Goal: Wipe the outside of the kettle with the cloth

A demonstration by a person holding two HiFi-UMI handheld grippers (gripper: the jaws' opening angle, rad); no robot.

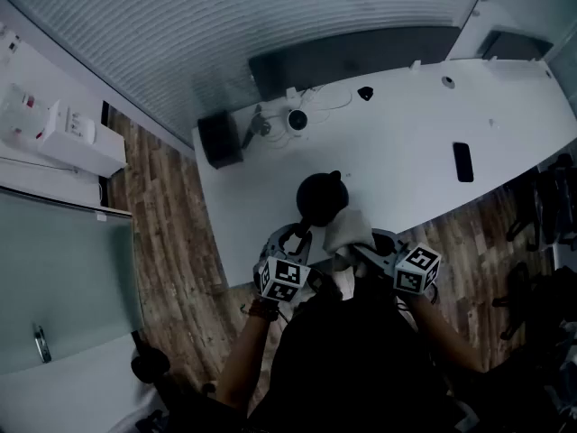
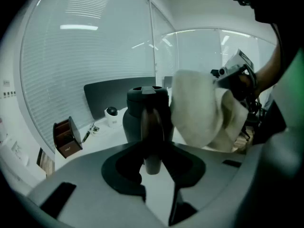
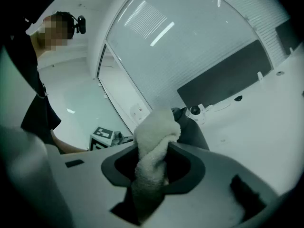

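- Kettle point(image 1: 320, 195): black, upright on the white table point(image 1: 406, 152), close to the edge nearest the person; its handle faces the person.
- Left gripper point(image 1: 297, 234): angled downward at the kettle. Its own view shows the dark handle standing upright between its jaws, which are closed on it at a wide setting.
- Right gripper point(image 1: 361, 251): jaws clamped on the cloth point(image 1: 347, 228). In its own view a twisted roll of pale towelling fills the gap between them and bulges out ahead.
- Cloth: its free bulge lies against the kettle's side, to the right of the handle. From the left gripper's view it covers the right edge of the body.
- Phone point(image 1: 462, 161): dark, flat on the table, well apart from the kettle on the right.
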